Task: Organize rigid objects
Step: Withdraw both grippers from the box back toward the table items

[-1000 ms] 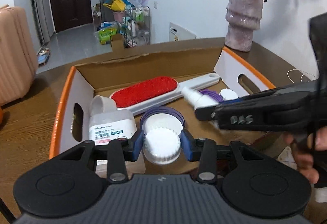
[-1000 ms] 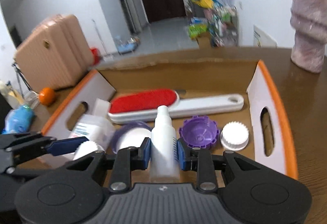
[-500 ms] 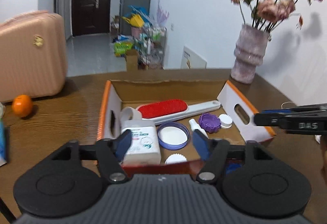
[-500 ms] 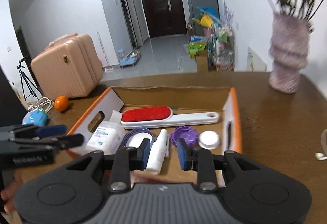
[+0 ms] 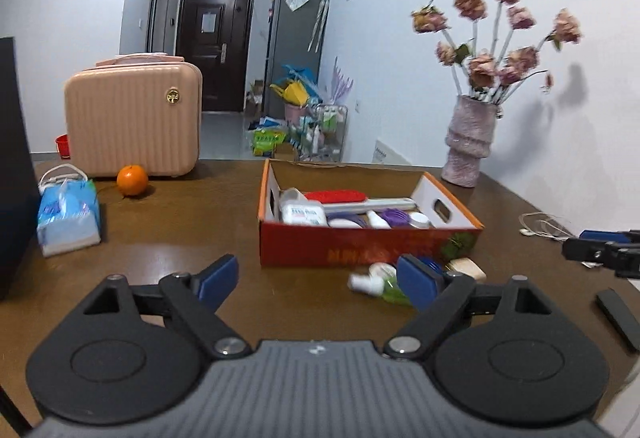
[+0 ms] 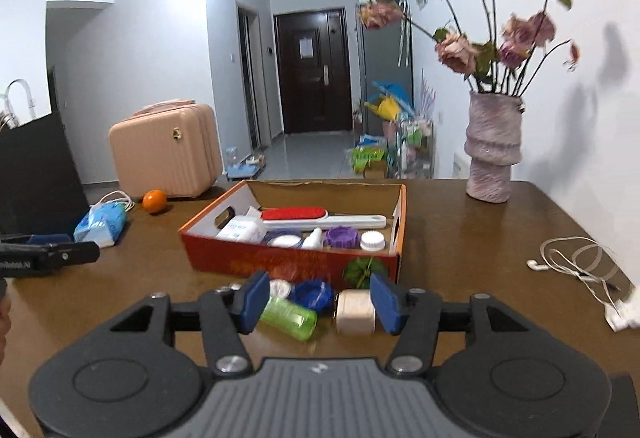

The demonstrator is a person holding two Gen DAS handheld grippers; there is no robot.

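An orange cardboard box [image 6: 296,262] [image 5: 360,248] on the brown table holds a red lint brush [image 6: 294,215], a white bottle [image 6: 240,229], a small spray bottle [image 6: 313,238], a purple lid [image 6: 341,237] and white caps. In front of the box lie a green bottle [image 6: 289,316], a blue lid [image 6: 313,294] and a beige jar [image 6: 355,312]. My right gripper [image 6: 320,302] is open and empty just above these loose items. My left gripper [image 5: 318,282] is open and empty, back from the box front. The green bottle also shows in the left wrist view [image 5: 380,284].
A pink vase of flowers [image 6: 493,148] stands at the back right. White earphones [image 6: 576,258] lie at the right. A tissue pack [image 5: 68,214], an orange [image 5: 132,180] and a pink suitcase [image 5: 134,126] are at the left. A black bar [image 5: 618,318] lies at the right.
Both grippers released their items into the box, opened wide and pulled back from it. The spray bottle and the white cap stay in the box.
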